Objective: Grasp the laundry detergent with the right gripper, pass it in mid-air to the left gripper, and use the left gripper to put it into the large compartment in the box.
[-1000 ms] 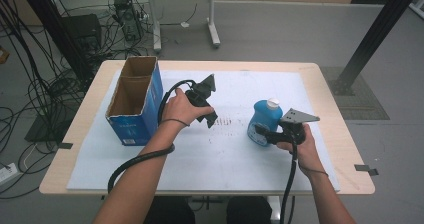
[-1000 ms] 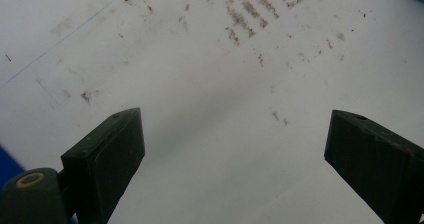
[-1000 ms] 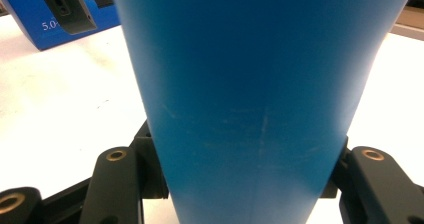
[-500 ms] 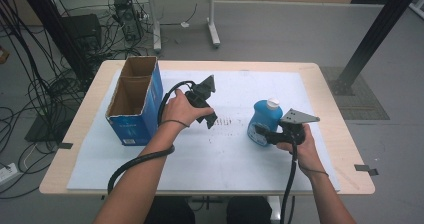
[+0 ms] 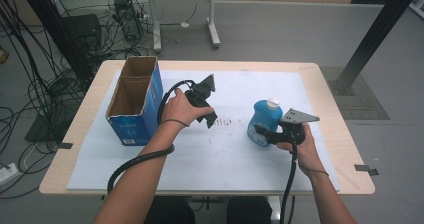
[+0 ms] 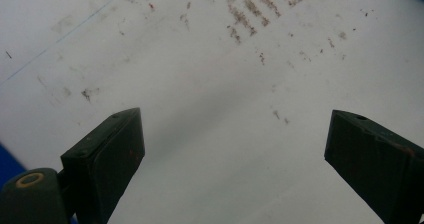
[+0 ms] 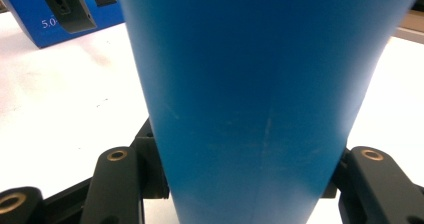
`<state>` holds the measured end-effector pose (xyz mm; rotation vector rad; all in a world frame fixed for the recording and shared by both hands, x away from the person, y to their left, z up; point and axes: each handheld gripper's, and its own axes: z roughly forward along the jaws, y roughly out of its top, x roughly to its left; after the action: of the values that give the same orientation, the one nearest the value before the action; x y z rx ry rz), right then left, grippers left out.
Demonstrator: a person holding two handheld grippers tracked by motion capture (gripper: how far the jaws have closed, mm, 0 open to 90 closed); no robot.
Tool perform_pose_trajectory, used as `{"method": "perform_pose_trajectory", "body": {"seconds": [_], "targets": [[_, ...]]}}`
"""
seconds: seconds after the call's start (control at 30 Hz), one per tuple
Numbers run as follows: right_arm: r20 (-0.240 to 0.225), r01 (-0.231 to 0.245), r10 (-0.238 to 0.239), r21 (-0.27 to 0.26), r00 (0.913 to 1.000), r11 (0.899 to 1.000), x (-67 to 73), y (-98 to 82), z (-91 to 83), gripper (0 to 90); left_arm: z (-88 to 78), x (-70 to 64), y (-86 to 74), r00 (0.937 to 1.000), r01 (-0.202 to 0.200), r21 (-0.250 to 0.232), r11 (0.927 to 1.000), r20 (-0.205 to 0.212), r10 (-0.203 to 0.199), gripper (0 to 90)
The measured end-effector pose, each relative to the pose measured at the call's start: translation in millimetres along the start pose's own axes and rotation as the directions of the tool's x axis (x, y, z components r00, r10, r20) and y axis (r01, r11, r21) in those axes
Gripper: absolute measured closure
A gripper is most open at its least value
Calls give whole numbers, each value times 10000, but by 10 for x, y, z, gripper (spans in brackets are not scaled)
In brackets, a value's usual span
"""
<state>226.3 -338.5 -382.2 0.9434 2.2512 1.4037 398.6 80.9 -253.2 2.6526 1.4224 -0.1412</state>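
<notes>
White paper covers the table (image 5: 320, 79), with cables on the floor behind. Right of centre stands the bottle (image 5: 263, 120), upright, the right gripper (image 5: 261, 132) pinching its lower body from the near right. Held that low, the smooth, tapering bottle could tip or slip if lifted fast. The left gripper (image 5: 212, 100) hovers mid-table, jaws spread and empty, angled down beside the box (image 5: 134, 126) at far left.
</notes>
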Motion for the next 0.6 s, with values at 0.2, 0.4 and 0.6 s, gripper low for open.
{"method": "perform_pose_trajectory", "body": {"seconds": [0.2,0.4,0.6], "targets": [[-1,3,-3,-6,10000,10000,0,-2,-1,428,-14,-1,1,10000,5,32,10000,-26,-5,94],[-7,-2,2,-7,10000,10000,0,-3,-2,429,-26,-7,4,10000,-45,47,10000,-39,45,94],[-6,3,-3,-42,10000,10000,-1,-11,-2,429,-27,-9,-8,10000,16,-36,10000,-35,-16,95]]}}
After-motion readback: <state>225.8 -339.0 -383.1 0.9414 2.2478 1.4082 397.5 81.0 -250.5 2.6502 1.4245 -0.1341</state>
